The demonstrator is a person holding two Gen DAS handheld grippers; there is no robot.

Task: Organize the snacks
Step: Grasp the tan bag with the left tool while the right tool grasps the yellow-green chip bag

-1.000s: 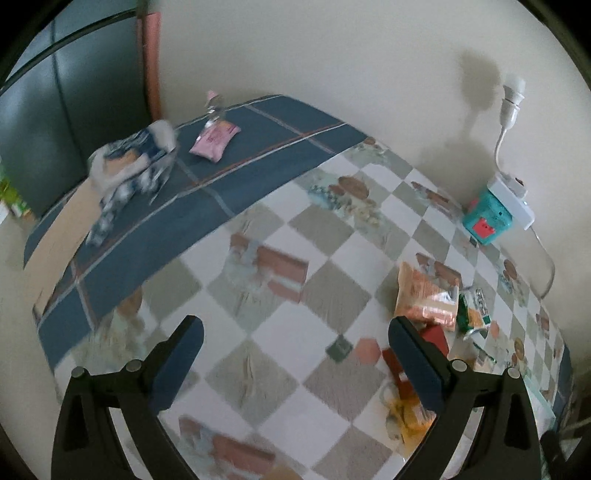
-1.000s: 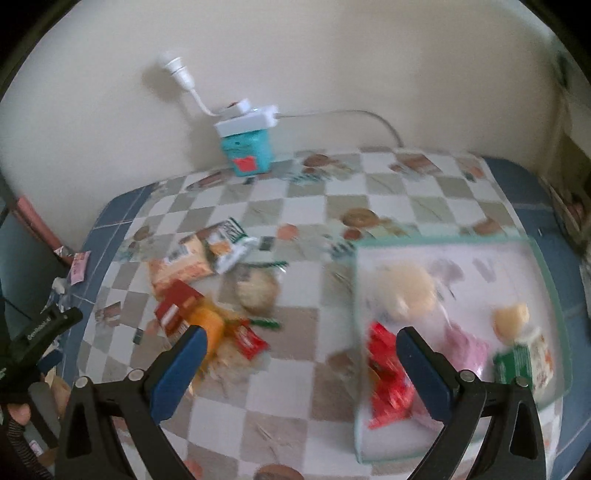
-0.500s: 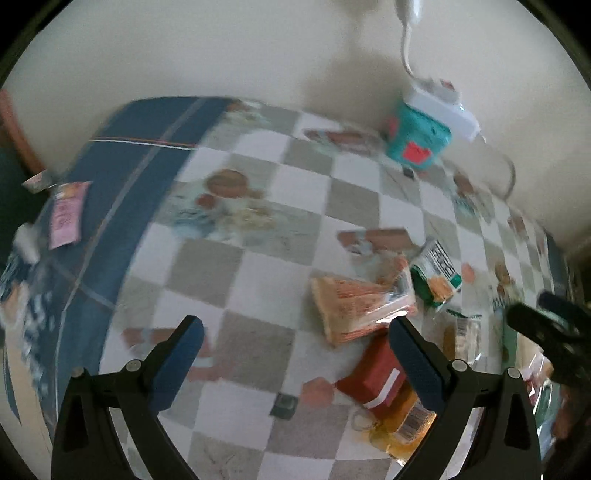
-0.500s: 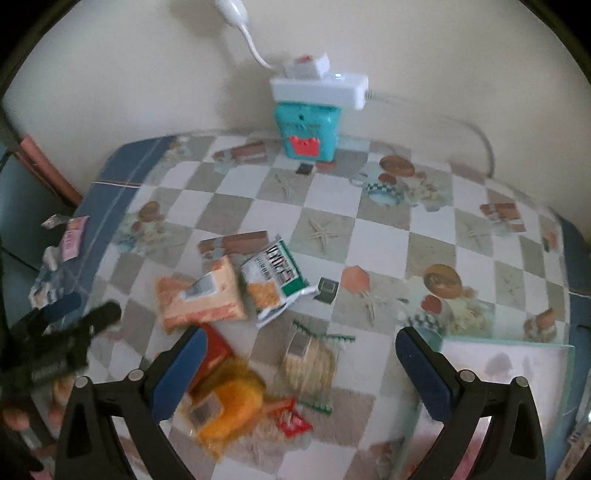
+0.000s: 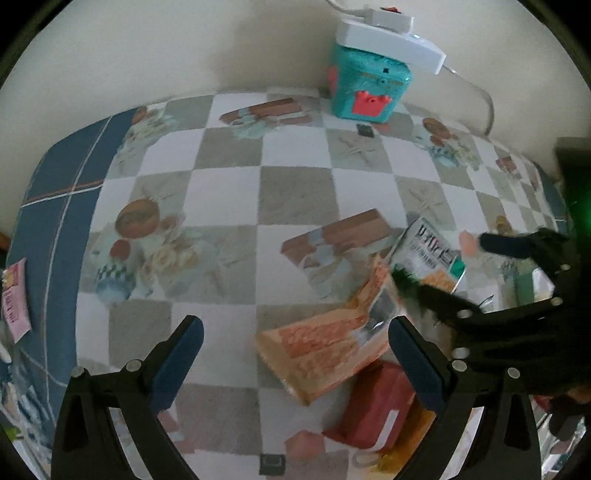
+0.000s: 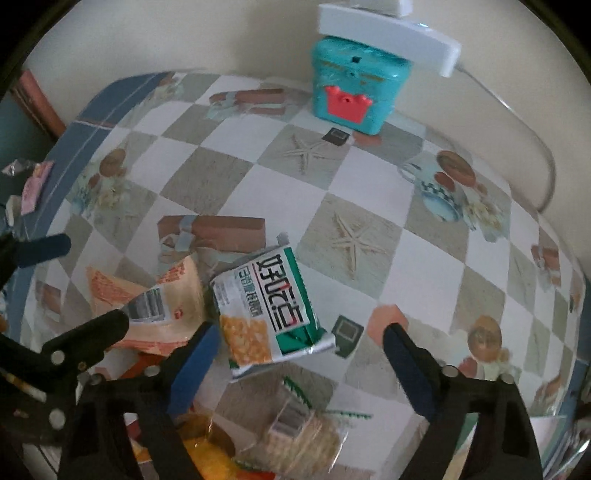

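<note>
A glossy checkered tablecloth [image 6: 369,184], printed with starfish, shells and cups in grey, white and blue, is spread over the table. A crinkled foil snack packet in white and green [image 6: 269,310], rectangular with a picture of yellow crackers, is seen lying flat near the middle. Just beside it on its left, touching or slightly overlapping, a puffy orange packet [image 5: 325,347] with a barcode is found, and below that a red packet [image 5: 373,410]. A clear-wrapped round cake [image 6: 299,439] with green serrated ends lies nearer the camera. At the wall a teal plastic box [image 6: 354,88] with a red crab-shaped clasp is topped by a white power strip [image 6: 388,33].

The right gripper [image 6: 299,354] is pointed steeply down over the green packet; its blue-padded jaws are closing, with the packet's lower end between them but not pressed. The left gripper [image 5: 295,354] is likewise tilted downward, held wide apart over the orange packet, with nothing grasped.
</note>
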